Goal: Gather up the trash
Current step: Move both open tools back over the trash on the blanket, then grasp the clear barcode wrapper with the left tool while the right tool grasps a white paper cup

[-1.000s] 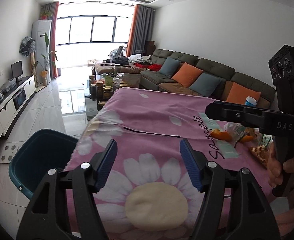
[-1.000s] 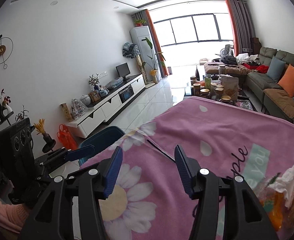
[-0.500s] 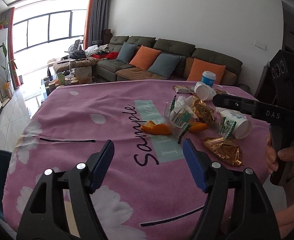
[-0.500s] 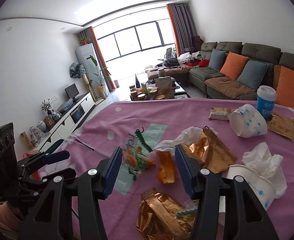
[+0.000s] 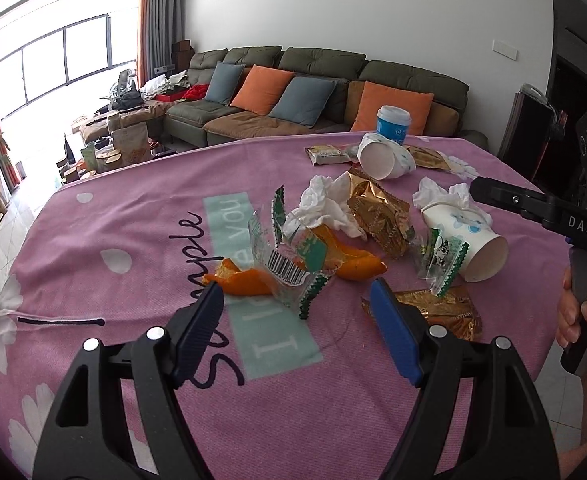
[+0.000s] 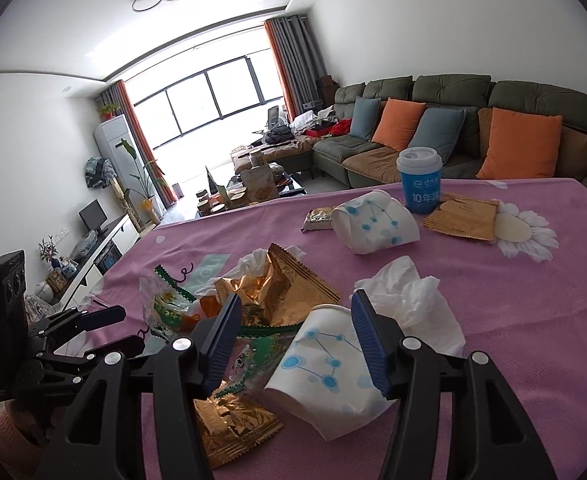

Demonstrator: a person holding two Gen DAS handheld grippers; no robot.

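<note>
Sofa (image 5: 317,92): green, with orange and blue cushions, behind the table along the far wall.
Table (image 5: 141,240): covered by a pink cloth printed with daisies and lettering; all the trash lies on its right half.
Left gripper (image 5: 295,298): jaws wide apart, holding nothing, hovering low over the cloth just short of the orange peel.
Right gripper (image 6: 293,306): jaws wide apart, holding nothing, poised over the tipped paper cup, whose closed end lies between the two fingers; I cannot tell whether they touch it.
Near paper cup (image 6: 325,364): white with blue dots, on its side, beside a crumpled tissue (image 6: 413,304).
Far paper cup (image 5: 385,156): same pattern, also on its side, near the table's far edge.
Blue cup (image 6: 419,184): upright with a white lid, just behind the far paper cup.
Gold wrappers (image 5: 377,212): crumpled foil in the middle of the pile, with another flat piece (image 5: 441,312) nearer the left gripper.
Orange peel (image 5: 245,282): two curled pieces, partly under a clear wrapper (image 5: 285,264) with green edges and a barcode.
</note>
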